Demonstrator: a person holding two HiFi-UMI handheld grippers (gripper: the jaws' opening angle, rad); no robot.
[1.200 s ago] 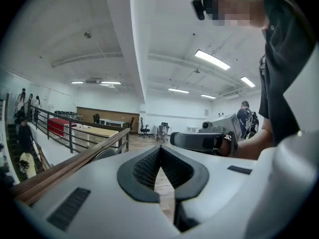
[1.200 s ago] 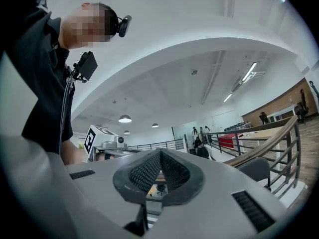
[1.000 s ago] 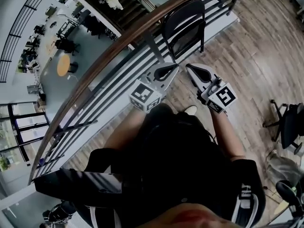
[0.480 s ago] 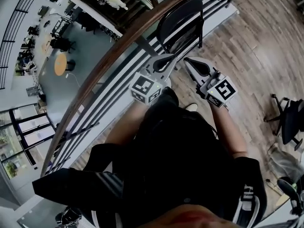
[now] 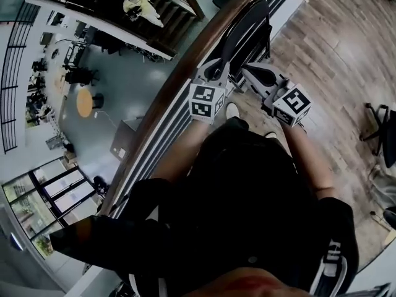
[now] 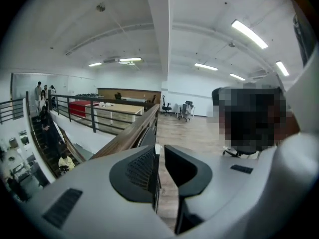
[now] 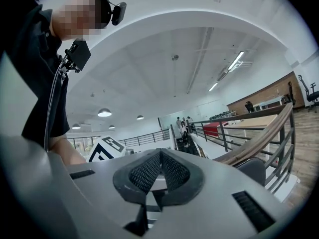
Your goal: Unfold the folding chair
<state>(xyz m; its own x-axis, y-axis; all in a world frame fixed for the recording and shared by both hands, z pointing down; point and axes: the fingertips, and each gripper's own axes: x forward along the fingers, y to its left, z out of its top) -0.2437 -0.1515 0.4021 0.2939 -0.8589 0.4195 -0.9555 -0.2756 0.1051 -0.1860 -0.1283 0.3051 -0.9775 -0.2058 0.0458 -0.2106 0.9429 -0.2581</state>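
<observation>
now the left gripper (image 5: 220,67) is opening, empty, near the folding chair (image 5: 250,28); the right gripper (image 5: 250,72) is pressed shut.

Wood-plank floor (image 5: 334,48), as I see it through the head view. A black folding chair (image 5: 246,33) stands upright on it, against the railing (image 5: 185,77) that bounds the floor's edge. The person's white shoe (image 5: 232,110) rests on the planks just beside the railing's foot, near the folding chair. An office chair (image 5: 385,140) stands well apart, at the right edge. In the left gripper view I see the same floor (image 6: 194,133) run on to distant office chairs (image 6: 187,111).
</observation>
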